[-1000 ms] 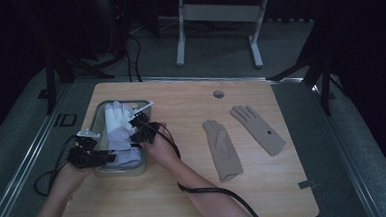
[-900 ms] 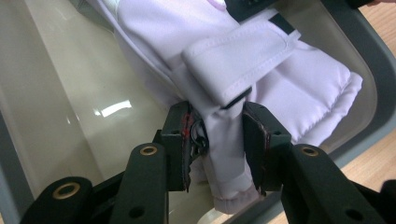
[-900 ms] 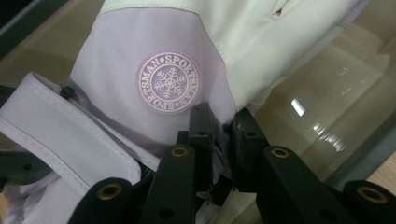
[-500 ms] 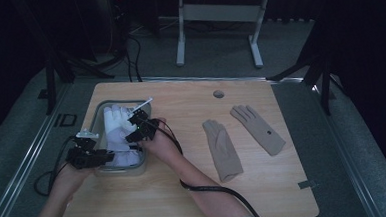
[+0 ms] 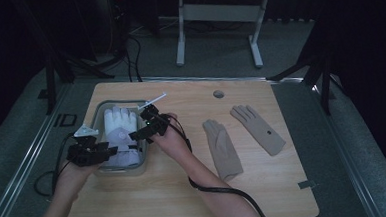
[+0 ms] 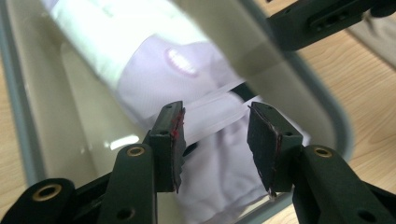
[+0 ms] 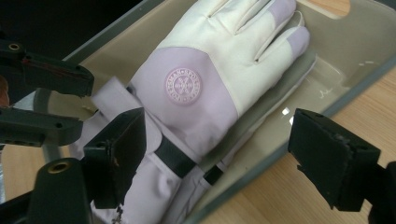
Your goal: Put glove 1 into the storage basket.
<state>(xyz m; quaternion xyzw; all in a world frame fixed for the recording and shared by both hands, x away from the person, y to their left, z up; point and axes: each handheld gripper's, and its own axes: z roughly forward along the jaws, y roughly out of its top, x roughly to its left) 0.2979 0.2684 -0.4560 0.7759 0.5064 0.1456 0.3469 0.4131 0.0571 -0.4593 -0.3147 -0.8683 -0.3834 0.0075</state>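
Note:
A white and lavender glove (image 5: 121, 125) lies flat in a grey tray (image 5: 95, 116) at the table's left, its round badge facing up (image 7: 182, 86). My left gripper (image 5: 110, 152) reaches in from the tray's near left. Its jaws have just been opening and stand apart (image 6: 219, 140) over the glove's cuff (image 6: 224, 177), not pressing it. My right gripper (image 5: 139, 133) hovers over the tray's right rim (image 7: 252, 175). Its jaws have just been opening too and stand wide (image 7: 224, 158), straddling the cuff and rim with nothing gripped.
Two tan gloves (image 5: 223, 147) (image 5: 259, 127) lie flat on the wooden table (image 5: 185, 199) right of centre. A round cable hole (image 5: 219, 93) sits near the far edge. Cables trail from both grippers toward the near edge.
The right gripper's jaws went from nearly closed on the glove to wide apart, and that hand rose a little. The left gripper stayed where it was.

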